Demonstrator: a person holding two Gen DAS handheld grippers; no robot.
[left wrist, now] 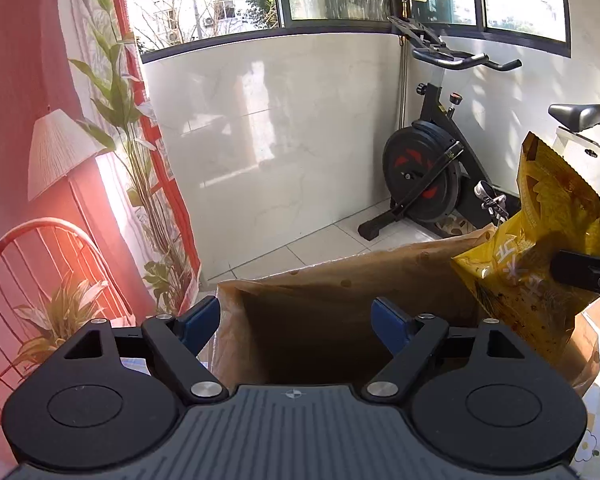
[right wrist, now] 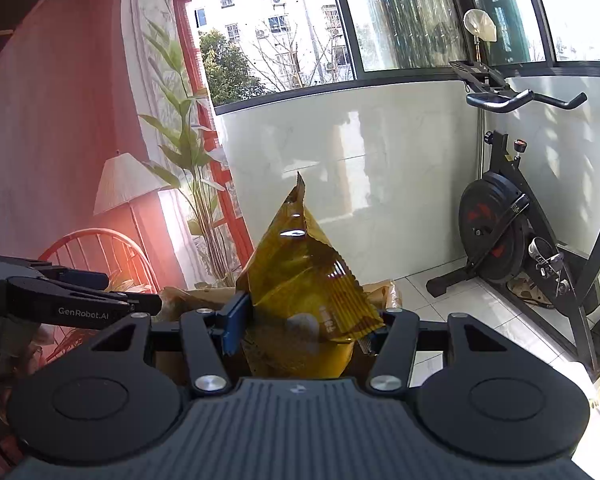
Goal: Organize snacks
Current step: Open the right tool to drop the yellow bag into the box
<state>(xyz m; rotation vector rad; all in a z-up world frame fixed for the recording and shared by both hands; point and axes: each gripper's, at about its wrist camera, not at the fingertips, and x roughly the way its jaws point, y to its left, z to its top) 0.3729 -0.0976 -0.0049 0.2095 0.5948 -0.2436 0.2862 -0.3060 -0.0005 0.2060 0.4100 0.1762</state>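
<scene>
A brown paper bag stands open just in front of my left gripper. That gripper is open, its blue pads spread wide over the bag's near rim; one pad sits outside the left wall and nothing is pressed between them. My right gripper is shut on a yellow crinkly snack bag, gripping its lower part. In the left wrist view the snack bag hangs over the paper bag's right rim, with a right finger on it. The right wrist view shows the left gripper at the left, by the paper bag.
An exercise bike stands on the tiled floor behind the bag, by the window wall. A tall plant, a lamp and a red chair are at the left. A patterned cloth covers the surface at the lower right.
</scene>
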